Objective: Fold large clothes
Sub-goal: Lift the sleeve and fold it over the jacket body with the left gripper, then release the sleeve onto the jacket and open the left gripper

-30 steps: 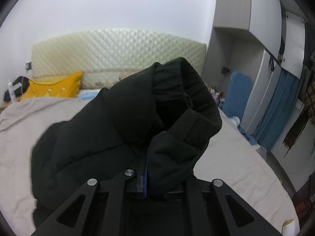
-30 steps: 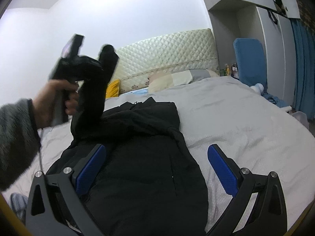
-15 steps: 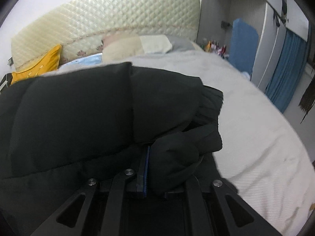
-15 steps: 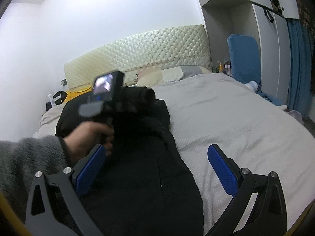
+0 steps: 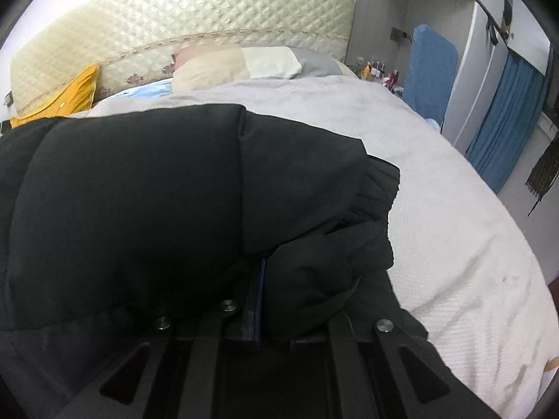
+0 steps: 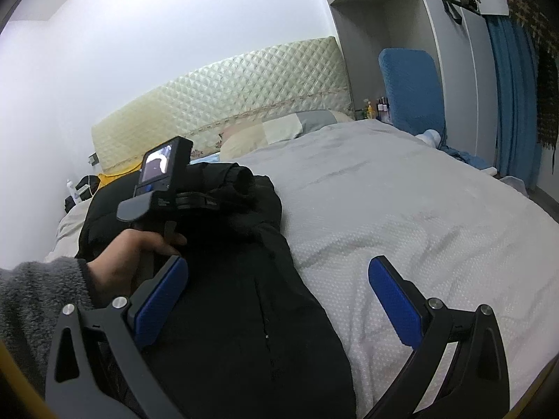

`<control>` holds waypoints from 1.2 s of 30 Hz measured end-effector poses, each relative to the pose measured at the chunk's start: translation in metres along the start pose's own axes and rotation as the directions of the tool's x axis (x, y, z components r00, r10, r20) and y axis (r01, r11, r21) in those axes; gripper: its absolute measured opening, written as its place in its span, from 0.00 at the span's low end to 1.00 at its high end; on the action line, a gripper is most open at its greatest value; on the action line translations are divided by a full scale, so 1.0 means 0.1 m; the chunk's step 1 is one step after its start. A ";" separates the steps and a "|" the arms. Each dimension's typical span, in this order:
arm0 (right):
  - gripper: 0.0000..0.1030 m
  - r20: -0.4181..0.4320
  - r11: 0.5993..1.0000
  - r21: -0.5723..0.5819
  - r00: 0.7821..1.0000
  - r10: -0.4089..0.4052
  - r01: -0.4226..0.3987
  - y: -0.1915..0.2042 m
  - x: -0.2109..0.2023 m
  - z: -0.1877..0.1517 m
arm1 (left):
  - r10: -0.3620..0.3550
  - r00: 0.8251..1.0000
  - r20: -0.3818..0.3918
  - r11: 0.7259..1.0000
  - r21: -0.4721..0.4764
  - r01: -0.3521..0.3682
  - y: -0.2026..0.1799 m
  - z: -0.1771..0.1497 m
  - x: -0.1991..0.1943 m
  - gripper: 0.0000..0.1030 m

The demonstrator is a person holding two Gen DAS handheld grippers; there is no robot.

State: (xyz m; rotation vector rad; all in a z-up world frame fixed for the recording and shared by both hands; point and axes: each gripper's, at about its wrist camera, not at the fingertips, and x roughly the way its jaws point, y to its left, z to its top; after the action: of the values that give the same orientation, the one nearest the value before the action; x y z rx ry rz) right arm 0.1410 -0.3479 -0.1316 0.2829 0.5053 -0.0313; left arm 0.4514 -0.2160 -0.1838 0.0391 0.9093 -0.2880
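Note:
A large black padded jacket [image 6: 244, 314] lies lengthwise on the bed's white cover [image 6: 401, 216]. My left gripper [image 5: 276, 300] is shut on the jacket's sleeve cuff [image 5: 325, 272], which lies folded across the jacket body [image 5: 122, 209]. In the right wrist view the left gripper [image 6: 216, 199] with its camera sits low over the jacket's upper part, held by a hand in a grey sleeve. My right gripper [image 6: 277, 300] is open and empty, its blue pads [image 6: 394, 300] above the jacket's lower part and the cover.
A quilted cream headboard [image 6: 227, 104] and pillows [image 6: 272, 129] stand at the far end. A yellow cushion [image 5: 66, 94] lies at the far left. A blue padded board [image 6: 412, 90], grey wardrobe and blue curtain [image 6: 513, 97] stand to the right of the bed.
My left gripper has carried the sleeve from raised in the air down and across onto the jacket body. My right gripper has stayed open in place.

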 end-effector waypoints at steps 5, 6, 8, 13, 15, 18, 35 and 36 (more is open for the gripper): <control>1.00 0.062 1.000 -0.008 0.998 -0.014 0.015 0.01 -0.16 0.01 | 0.020 1.000 -0.014 0.999 -0.030 -0.021 -0.04 0.08 -0.20 0.10; 1.00 0.066 1.000 -0.006 0.998 -0.015 0.016 0.01 -0.18 0.00 | 0.031 0.999 -0.014 0.999 -0.024 -0.031 -0.06 0.07 -0.24 0.10; 1.00 0.078 1.000 -0.004 0.997 -0.024 0.024 -0.01 -0.23 0.01 | 0.050 0.999 -0.005 0.999 0.010 -0.050 -0.13 0.06 -0.38 0.11; 1.00 0.098 0.999 -0.021 0.995 -0.033 0.035 0.02 -0.28 0.03 | 0.070 0.997 0.028 0.996 0.051 -0.071 -0.16 -0.02 -0.77 0.19; 1.00 0.111 0.998 -0.040 0.993 -0.038 0.043 0.05 -0.31 0.04 | 0.072 0.997 0.029 0.995 0.061 -0.073 -0.14 -0.04 -0.93 0.24; 1.00 0.117 0.998 -0.048 0.993 -0.031 0.036 0.05 -0.32 0.04 | 0.046 0.998 0.030 0.997 0.068 -0.048 -0.08 -0.08 -1.16 0.46; 1.00 0.146 0.995 -0.096 0.989 -0.011 0.026 0.21 -0.55 0.03 | 0.018 0.966 0.257 1.000 0.005 -0.020 0.55 -0.61 -2.94 0.85; 1.00 0.143 0.995 -0.099 0.990 -0.005 0.020 0.22 -0.56 0.02 | 0.015 0.962 0.273 1.000 -0.004 -0.014 0.61 -0.68 -3.04 0.85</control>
State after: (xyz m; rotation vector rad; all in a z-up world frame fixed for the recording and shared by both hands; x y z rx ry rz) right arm 0.0954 -0.3293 -0.0973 0.1779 0.3654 -0.0379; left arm 0.2391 -0.0766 0.0065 0.0034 0.6347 -0.2711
